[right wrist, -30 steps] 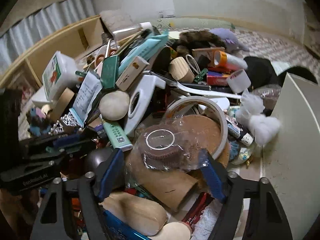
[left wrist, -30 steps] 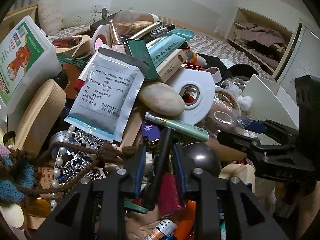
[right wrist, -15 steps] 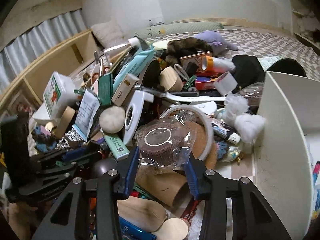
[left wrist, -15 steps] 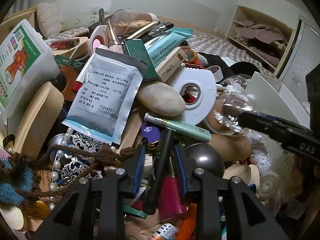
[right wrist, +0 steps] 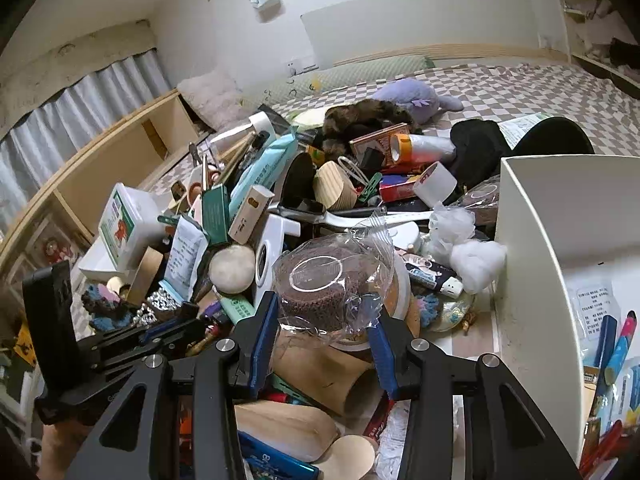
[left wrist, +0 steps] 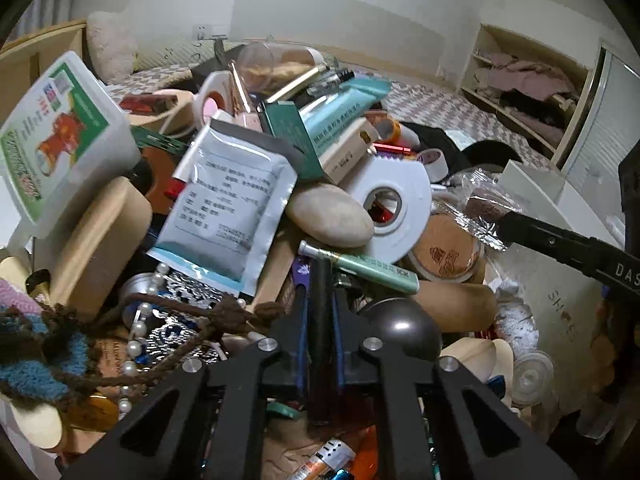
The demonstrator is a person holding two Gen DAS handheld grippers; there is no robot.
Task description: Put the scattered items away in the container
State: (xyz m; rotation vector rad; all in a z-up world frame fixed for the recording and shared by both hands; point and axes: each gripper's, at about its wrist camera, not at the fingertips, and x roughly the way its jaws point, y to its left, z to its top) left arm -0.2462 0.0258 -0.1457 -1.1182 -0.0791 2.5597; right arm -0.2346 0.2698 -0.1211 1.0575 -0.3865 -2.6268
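Right wrist view: our right gripper (right wrist: 326, 332) clasps a wrapped brown cake (right wrist: 328, 284), raised above the pile (right wrist: 280, 216), left of the white container (right wrist: 532, 220). Left wrist view: our left gripper (left wrist: 320, 320) is clenched on a black pen (left wrist: 320, 308) in the pile, below a grey sachet (left wrist: 232, 196).

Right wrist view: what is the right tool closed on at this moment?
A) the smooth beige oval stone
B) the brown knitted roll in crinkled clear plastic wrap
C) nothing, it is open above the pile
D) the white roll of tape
B: the blue-padded fingers of the right tool press both sides of the brown knitted roll in crinkled clear plastic wrap, beside the white container.
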